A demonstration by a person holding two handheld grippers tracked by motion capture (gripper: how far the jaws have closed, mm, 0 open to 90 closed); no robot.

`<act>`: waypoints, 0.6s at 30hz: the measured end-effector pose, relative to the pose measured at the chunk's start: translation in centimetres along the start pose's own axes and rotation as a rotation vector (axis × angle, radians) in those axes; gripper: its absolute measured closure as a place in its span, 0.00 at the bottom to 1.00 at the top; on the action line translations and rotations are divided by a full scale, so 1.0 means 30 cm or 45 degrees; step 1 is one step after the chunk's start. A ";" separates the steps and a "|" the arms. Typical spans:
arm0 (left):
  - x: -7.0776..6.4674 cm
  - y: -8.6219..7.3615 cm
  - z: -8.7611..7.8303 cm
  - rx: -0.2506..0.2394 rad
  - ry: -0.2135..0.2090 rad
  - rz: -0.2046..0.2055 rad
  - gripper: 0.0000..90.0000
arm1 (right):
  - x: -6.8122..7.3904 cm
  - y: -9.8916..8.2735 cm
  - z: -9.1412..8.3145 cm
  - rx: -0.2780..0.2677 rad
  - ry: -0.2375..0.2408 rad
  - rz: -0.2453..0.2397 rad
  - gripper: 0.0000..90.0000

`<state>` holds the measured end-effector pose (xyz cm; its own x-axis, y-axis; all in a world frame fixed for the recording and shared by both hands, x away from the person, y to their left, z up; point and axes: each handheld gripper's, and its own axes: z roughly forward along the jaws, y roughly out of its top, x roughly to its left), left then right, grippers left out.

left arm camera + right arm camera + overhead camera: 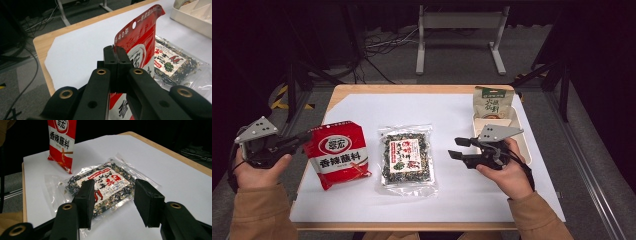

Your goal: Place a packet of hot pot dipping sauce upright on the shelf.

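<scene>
Left tongs [115, 53] pinch the glossy red seasoning pouch [338, 157] by its left edge, lifted upright over the desk's [462, 200] left side. Right tongs [113, 202], spread, hover beside the flat, crinkled clear seaweed packet [407, 156].

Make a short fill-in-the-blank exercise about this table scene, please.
1. The left gripper is shut on the edge of the ____ packet.
2. The clear seaweed packet lies ____ on the white sheet.
3. The right gripper has its fingers ____, holding nothing.

Missing words: red; flat; open
</scene>
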<state>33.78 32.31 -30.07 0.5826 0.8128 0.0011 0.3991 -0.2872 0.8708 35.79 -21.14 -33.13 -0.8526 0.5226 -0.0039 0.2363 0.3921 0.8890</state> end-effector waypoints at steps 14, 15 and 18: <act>-0.093 0.065 0.001 -0.063 -0.044 0.091 1.00 | 0.015 0.017 0.028 -0.005 0.052 -0.002 0.55; -0.097 0.069 0.004 -0.068 -0.046 0.092 1.00 | 0.017 0.020 0.033 -0.004 0.056 -0.004 0.55; -0.107 0.077 0.008 -0.085 -0.079 0.091 1.00 | 0.021 0.026 0.045 0.002 0.067 -0.013 0.54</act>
<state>32.99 28.91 -28.19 0.6513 0.7580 0.0360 0.3078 -0.3072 0.9005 36.07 -19.48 -33.06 -0.8782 0.4782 0.0110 0.2280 0.3983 0.8884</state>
